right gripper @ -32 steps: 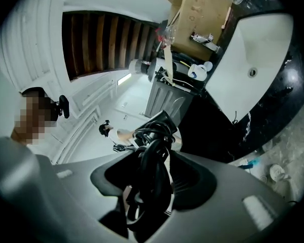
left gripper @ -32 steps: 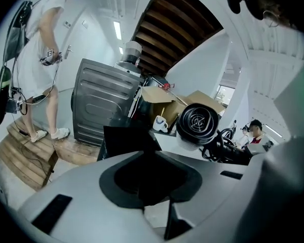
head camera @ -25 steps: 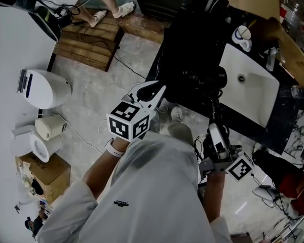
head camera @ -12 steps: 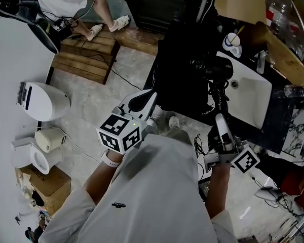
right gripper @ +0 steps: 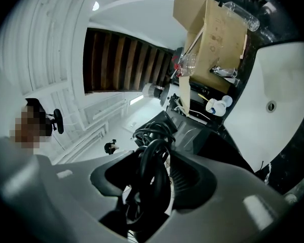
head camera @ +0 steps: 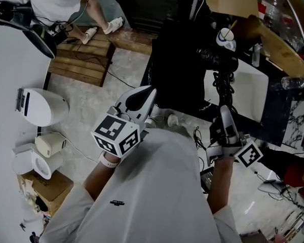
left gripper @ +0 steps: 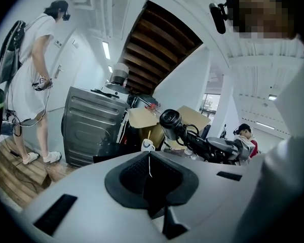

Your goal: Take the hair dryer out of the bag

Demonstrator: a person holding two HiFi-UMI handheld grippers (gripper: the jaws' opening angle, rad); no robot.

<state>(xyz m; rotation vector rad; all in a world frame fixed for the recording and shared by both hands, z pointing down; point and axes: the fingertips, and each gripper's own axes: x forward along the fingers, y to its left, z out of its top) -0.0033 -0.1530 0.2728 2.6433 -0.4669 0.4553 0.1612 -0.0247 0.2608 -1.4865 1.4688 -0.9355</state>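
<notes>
Both forearms reached forward from the body. The left white tool [head camera: 141, 97], tilted slightly down, had its jaws pressed together on nothing. The right white tool [head camera: 224, 111], about level, was clamped on the cord-wrapped handle of the black plastic hair dryer [head camera: 219, 58], which was held above the white sink [head camera: 245, 92], just beside the black fabric bag [head camera: 175, 59].

The hair dryer [head camera: 219, 58] is raised further by the right gripper [head camera: 225, 110]; the left gripper [head camera: 144, 93] jaws are brought together, empty.
</notes>
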